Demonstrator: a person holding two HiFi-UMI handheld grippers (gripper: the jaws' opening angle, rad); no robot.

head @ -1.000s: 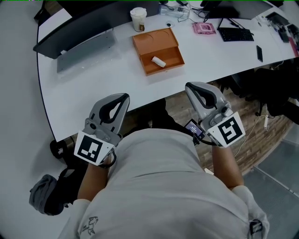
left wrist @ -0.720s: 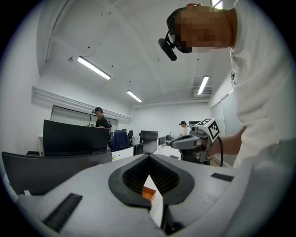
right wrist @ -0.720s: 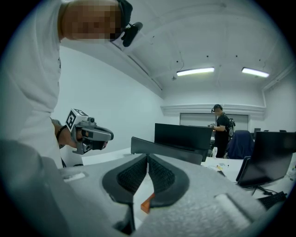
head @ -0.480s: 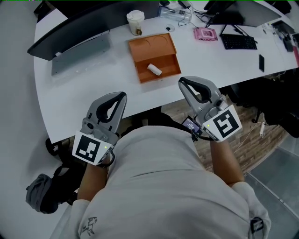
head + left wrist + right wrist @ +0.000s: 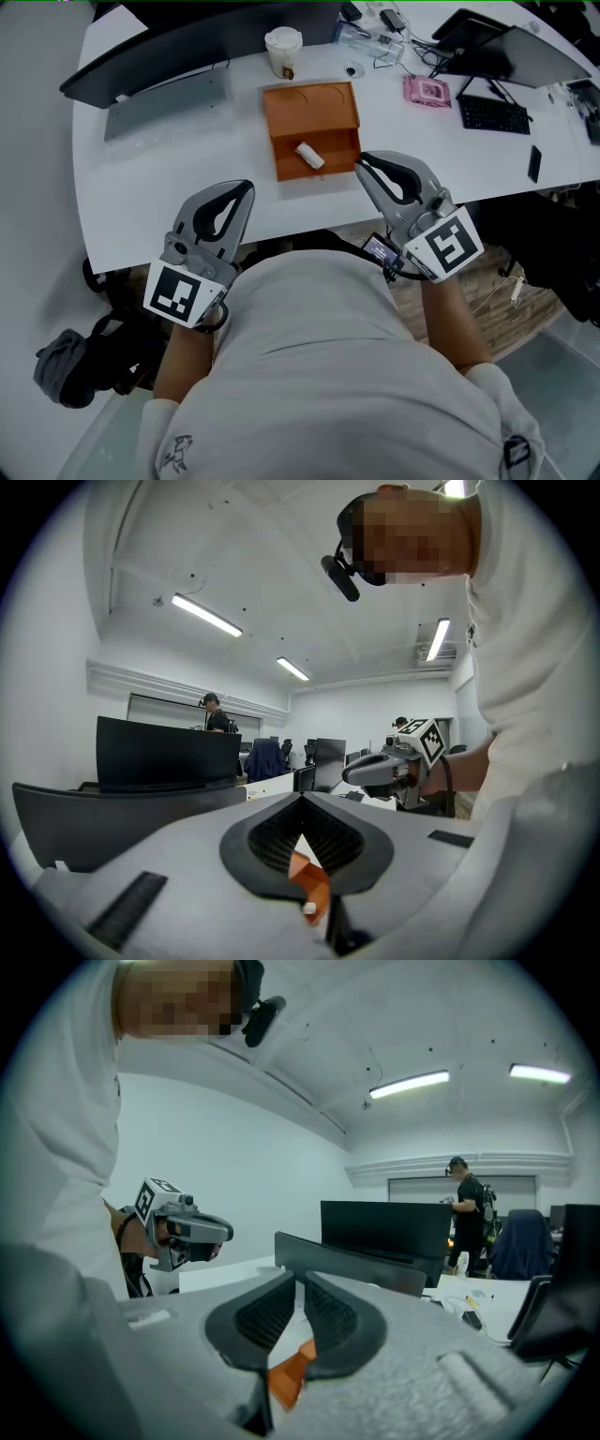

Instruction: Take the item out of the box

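Observation:
An open orange box (image 5: 334,153) lies on the white table (image 5: 150,178), lid folded back toward the far side. A small white item (image 5: 309,156) rests in its tray. My right gripper (image 5: 359,161) hovers at the tray's front right corner, just off the table edge. Its jaws are opening, a narrow gap shows between the tips, and nothing is between them. My left gripper (image 5: 246,186) hangs over the table's near edge, left of the box, shut and empty. Orange from the box (image 5: 289,1374) shows below the right gripper (image 5: 300,1277) in its own view.
A paper cup (image 5: 283,49) stands behind the box. A grey panel (image 5: 164,105) and a dark screen (image 5: 187,42) lie at the back left. A pink object (image 5: 427,91), black keyboard (image 5: 497,114) and phone (image 5: 534,164) sit right. A dark bag (image 5: 66,370) is on the floor.
Both grippers have come forward to the table's near edge. The right one has closed in on the box's front right corner, and the box sits lower and nearer in the head view.

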